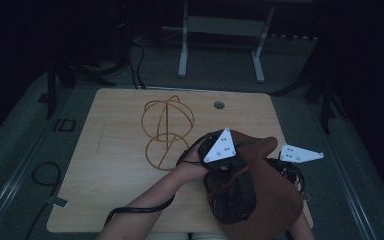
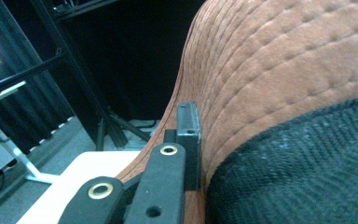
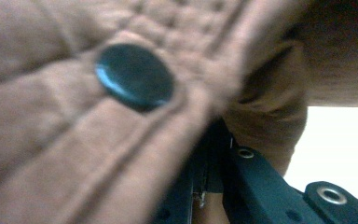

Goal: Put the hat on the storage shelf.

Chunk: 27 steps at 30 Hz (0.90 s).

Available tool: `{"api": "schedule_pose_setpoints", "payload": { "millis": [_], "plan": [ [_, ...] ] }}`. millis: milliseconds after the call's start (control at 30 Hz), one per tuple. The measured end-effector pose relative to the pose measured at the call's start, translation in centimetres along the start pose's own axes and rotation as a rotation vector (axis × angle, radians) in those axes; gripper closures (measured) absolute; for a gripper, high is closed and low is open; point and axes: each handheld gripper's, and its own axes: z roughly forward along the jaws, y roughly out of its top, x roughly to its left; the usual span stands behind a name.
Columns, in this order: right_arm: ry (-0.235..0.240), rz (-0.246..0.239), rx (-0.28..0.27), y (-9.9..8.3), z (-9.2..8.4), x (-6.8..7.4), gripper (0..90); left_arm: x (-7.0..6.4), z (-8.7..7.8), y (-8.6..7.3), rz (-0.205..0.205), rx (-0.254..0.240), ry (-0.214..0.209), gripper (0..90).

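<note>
Standing beside the wooden table (image 1: pixel 110 165), I am watching a person working over its near right corner in a dim room; a white-legged stand (image 1: pixel 220 45) is sitting on the grey floor beyond the far edge. A gold wire frame (image 1: pixel 166 131), all hoops and crossing rods, is resting near the middle of the table, well apart from the work and untouched. The brown quilted hat (image 1: pixel 275 200) is being held up between both hands just above the table's near right corner, its black lining (image 1: pixel 232 195) turned toward the person; a dark round button (image 3: pixel 135 77) is showing on its stitched brim in the right gripper view. The left gripper (image 2: pixel 186 144) is clamping the hat's edge where brown fabric meets lining, jaws closed on it; the right gripper (image 3: pixel 214 182) is pinching the brim from the opposite side, jaws likewise closed on the cloth. As I judge it, the lifting and gripping are done, and the hat is being stretched or turned between the two tools; placing it, perhaps on the wire frame, looks like what is left, since the frame is standing bare.
</note>
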Motion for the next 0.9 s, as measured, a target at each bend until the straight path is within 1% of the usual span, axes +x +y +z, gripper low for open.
{"api": "schedule_pose_setpoints", "payload": {
  "millis": [33,67,100,167,200,233,267,300,333,367,400,467,533,633,700,733,767,867,900],
  "plan": [
    [-0.026,-0.004,0.001,0.05,-0.11,0.01,90.0,-0.01,-0.04,-0.03,0.0,-0.003,0.003,87.3],
    [-0.041,-0.009,0.001,0.11,-0.23,-0.02,90.0,-0.01,-0.09,-0.06,-0.004,-0.004,0.0,87.2],
    [-0.068,-0.021,0.0,0.18,-0.34,0.03,90.0,-0.03,-0.12,-0.08,-0.002,-0.004,0.002,87.3],
    [-0.096,-0.032,-0.009,0.29,-0.54,0.02,90.0,0.1,-0.19,-0.1,-0.008,-0.004,0.006,87.3],
    [-0.118,-0.03,-0.01,0.33,-0.58,-0.1,88.4,0.17,-0.18,-0.11,-0.011,-0.001,0.01,87.3],
    [-0.141,-0.029,-0.01,0.36,-0.62,-0.18,71.6,0.25,-0.21,-0.13,-0.015,-0.002,0.021,87.3],
    [-0.158,-0.024,-0.005,0.4,-0.56,-0.27,64.9,0.32,-0.25,-0.15,-0.023,-0.004,0.017,87.2],
    [-0.167,-0.019,0.003,0.43,-0.51,-0.3,62.3,0.37,-0.26,-0.19,-0.027,-0.006,0.011,87.2],
    [-0.167,-0.019,0.003,0.43,-0.51,-0.3,62.3,0.37,-0.26,-0.19,-0.027,-0.006,0.011,87.3],
    [-0.185,-0.021,0.0,0.44,-0.48,-0.27,57.9,0.26,-0.22,-0.2,-0.027,-0.01,0.007,87.3],
    [-0.187,-0.033,-0.007,0.5,-0.37,-0.17,54.7,0.26,-0.22,-0.2,-0.028,-0.014,0.005,87.2],
    [-0.183,-0.046,-0.009,0.55,-0.32,-0.15,53.7,0.37,-0.13,-0.21,-0.048,-0.014,-0.011,87.2],
    [-0.182,-0.045,-0.006,0.62,-0.22,-0.22,53.7,0.24,0.03,-0.15,-0.048,-0.009,-0.003,87.0],
    [-0.175,-0.033,-0.022,0.66,-0.23,-0.41,56.9,0.12,0.31,-0.06,-0.072,-0.017,-0.003,86.8],
    [-0.172,-0.02,-0.027,0.68,-0.32,-0.53,60.6,0.09,0.43,0.0,-0.063,-0.01,0.0,86.7],
    [-0.174,-0.016,-0.029,0.65,-0.35,-0.57,61.7,0.09,0.46,0.03,-0.067,-0.008,-0.002,86.6],
    [-0.174,-0.008,-0.03,0.59,-0.38,-0.6,66.7,0.11,0.49,0.05,-0.066,-0.005,-0.005,86.6],
    [-0.165,-0.01,-0.027,0.42,-0.49,-0.64,82.3,0.2,0.39,0.1,-0.066,-0.007,-0.02,85.8],
    [-0.156,-0.004,-0.031,0.34,-0.63,-0.72,85.7,0.18,0.39,0.15,-0.063,-0.006,-0.022,85.5]
  ]
}}
